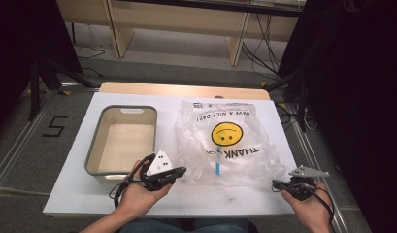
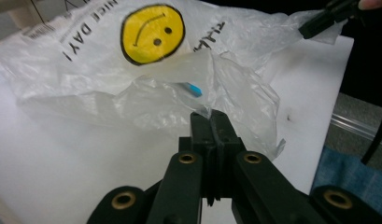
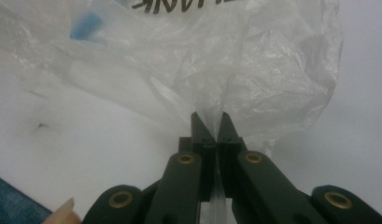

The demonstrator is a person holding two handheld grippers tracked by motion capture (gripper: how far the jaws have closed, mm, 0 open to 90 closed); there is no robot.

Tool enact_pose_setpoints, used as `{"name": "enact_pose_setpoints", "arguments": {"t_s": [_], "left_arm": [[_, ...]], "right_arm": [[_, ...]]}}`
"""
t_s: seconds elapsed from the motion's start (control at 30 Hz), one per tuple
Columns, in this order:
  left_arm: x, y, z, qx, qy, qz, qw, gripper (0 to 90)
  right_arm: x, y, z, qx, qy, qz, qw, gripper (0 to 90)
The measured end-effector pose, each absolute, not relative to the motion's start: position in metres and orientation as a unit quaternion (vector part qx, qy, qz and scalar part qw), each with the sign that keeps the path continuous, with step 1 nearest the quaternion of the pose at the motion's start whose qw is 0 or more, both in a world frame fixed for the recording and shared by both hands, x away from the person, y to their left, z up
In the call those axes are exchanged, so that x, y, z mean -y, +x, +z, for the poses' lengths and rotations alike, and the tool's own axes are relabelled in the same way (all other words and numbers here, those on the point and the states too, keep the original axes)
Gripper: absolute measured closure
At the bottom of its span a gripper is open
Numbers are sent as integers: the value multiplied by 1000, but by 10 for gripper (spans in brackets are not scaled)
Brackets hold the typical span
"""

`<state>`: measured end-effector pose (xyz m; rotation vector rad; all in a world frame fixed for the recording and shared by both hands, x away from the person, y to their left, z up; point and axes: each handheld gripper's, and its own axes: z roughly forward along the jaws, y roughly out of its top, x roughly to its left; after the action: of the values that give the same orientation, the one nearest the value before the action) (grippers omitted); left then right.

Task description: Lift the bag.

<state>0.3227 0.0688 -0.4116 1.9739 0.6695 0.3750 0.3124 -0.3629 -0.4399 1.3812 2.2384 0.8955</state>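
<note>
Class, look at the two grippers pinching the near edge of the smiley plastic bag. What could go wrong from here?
1. The plastic bag is thin and crinkled; the left gripper pinches only a sliver, which might slip free.
2. The right gripper clamps a bunched fold, so pulling the grippers apart could tear the film.
3. A blue-tipped item lies inside; lifting could tip it toward the open edge, rather than the nearby tub.
</note>
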Motion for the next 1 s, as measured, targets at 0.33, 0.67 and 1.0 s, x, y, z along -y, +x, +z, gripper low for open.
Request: {"name": "enact_pose_setpoints", "arguments": {"t_s": [0.33, 0.67, 1.0], "left_arm": [[-76, 333, -398, -280, 781, 187, 526, 897], [-85, 341, -384, -289, 755, 214, 549, 896], [-88, 344, -370, -285, 740, 230, 564, 897]], "right_arm": [[365, 311, -422, -758, 483, 364, 244, 900], [369, 310, -411, -730, 481, 391, 288, 900], [370, 309, -404, -706, 483, 404, 323, 900]]}}
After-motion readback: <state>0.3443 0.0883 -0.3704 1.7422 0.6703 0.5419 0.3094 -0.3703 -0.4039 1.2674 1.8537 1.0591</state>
